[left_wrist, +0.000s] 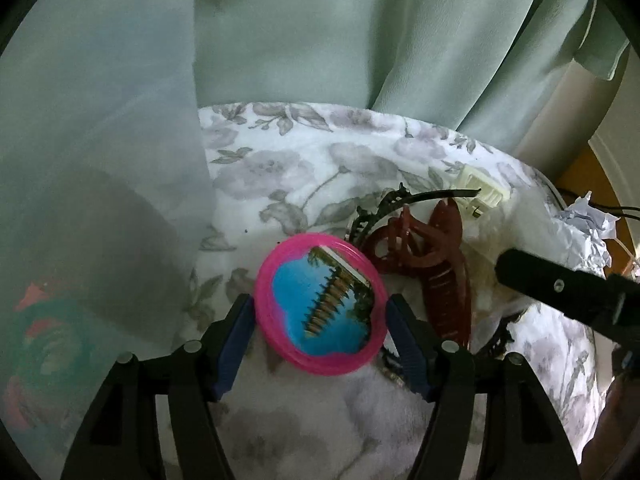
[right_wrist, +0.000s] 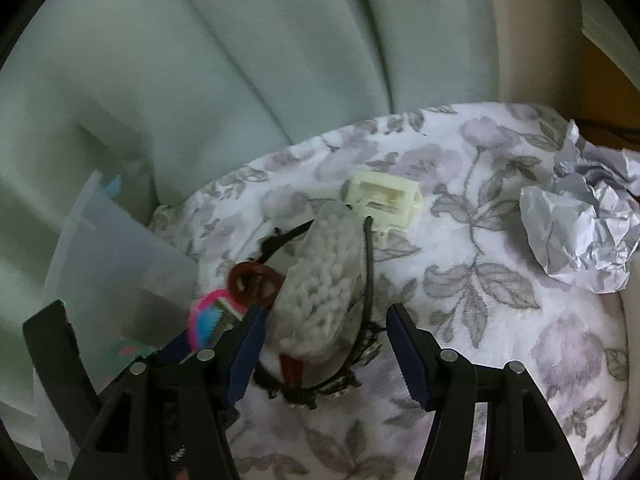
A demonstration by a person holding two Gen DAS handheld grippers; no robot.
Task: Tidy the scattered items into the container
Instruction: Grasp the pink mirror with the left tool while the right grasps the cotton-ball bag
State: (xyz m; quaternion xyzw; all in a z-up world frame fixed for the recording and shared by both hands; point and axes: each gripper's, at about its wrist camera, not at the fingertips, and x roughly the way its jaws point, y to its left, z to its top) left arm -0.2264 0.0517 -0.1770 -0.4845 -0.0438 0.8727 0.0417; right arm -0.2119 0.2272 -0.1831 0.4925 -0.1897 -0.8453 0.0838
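Observation:
In the left wrist view my left gripper [left_wrist: 320,312] is open with its blue pads on either side of a round pink-rimmed mirror [left_wrist: 320,306] lying on the floral cloth [left_wrist: 304,152]. Whether the pads touch the rim I cannot tell. A dark red hair claw [left_wrist: 432,256] and a black toothed headband [left_wrist: 384,210] lie just behind it. In the right wrist view my right gripper [right_wrist: 322,320] is open around a clear bag of cotton swabs [right_wrist: 324,276] that rests on the headband [right_wrist: 370,264]. The translucent container [right_wrist: 108,256] stands at the left.
A cream plastic clip [right_wrist: 382,198] lies behind the bag. Crumpled white paper [right_wrist: 580,224] sits at the right edge of the cloth. Pale green curtains [right_wrist: 280,60] hang close behind. The container wall [left_wrist: 100,220] fills the left of the left wrist view.

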